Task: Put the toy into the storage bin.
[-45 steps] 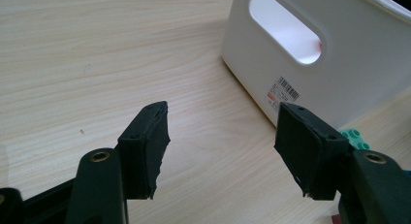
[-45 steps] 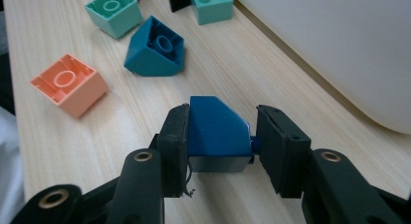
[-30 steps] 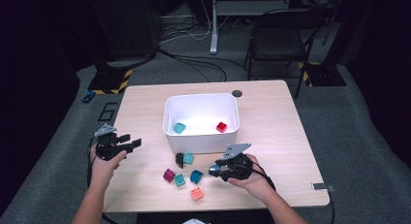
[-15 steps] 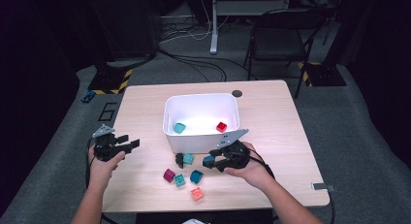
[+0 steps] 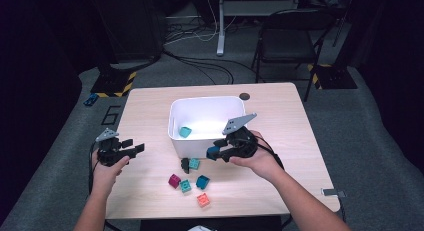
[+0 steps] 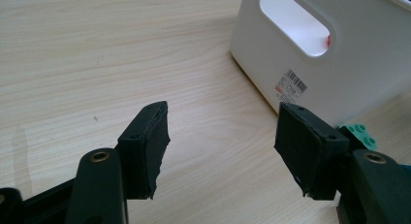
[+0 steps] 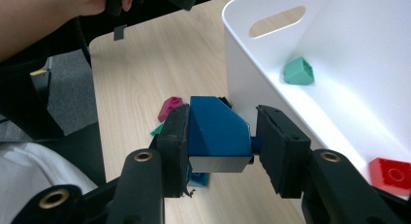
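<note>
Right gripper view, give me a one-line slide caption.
Right gripper clamps a blue block beside the white bin, above the table.

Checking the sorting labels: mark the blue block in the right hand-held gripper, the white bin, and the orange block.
blue block (image 7: 215, 124): right gripper view, its sloped front face.
white bin (image 5: 175, 136): high view, its left rim.
orange block (image 5: 203, 199): high view, its top.

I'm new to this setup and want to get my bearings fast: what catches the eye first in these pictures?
The white bin at the middle of the wooden table, with a teal block and a red block inside. Next, the right gripper, shut on a blue block just off the bin's near wall. A few loose coloured blocks lie in front of the bin, while the left gripper hangs open to its left.
</note>
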{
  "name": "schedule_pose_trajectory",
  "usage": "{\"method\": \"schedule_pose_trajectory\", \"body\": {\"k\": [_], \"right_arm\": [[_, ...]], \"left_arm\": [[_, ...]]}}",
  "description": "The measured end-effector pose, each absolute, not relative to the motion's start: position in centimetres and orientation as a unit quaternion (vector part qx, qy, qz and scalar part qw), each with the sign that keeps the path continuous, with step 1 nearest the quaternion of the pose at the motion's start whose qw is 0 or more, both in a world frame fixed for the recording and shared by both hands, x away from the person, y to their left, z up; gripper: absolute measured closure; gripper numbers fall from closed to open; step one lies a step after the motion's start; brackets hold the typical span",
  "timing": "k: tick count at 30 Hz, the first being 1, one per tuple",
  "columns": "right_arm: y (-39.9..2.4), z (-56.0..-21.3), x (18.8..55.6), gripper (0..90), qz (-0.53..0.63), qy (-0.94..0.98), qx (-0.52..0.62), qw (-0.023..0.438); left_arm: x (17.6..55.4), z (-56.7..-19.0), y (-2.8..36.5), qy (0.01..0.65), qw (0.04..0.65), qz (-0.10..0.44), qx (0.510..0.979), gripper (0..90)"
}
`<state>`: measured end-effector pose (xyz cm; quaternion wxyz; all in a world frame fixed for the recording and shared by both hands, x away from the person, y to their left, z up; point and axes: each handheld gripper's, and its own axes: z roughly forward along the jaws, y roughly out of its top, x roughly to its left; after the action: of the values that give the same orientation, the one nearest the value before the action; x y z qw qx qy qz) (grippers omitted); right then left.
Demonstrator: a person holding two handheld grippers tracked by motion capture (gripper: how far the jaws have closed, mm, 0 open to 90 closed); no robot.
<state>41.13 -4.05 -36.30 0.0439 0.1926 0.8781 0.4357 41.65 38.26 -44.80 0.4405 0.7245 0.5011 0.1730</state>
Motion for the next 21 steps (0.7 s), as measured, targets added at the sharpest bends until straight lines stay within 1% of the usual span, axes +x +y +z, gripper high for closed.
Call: {"method": "schedule_pose_trajectory", "body": {"k": [13, 21], "right_arm": [[-3.3, -32.7, 43.6, 56.9, 0.441, 0.875, 0.188, 0.075], [-2.3, -31.7, 45.5, 56.9, 0.445, 0.869, 0.198, 0.082]], "left_arm": [[41.6, -44.7, 38.4, 0.501, 0.438, 0.168, 0.727, 36.4], [41.6, -44.7, 38.5, 0.503, 0.441, 0.169, 0.724, 36.4]]}}
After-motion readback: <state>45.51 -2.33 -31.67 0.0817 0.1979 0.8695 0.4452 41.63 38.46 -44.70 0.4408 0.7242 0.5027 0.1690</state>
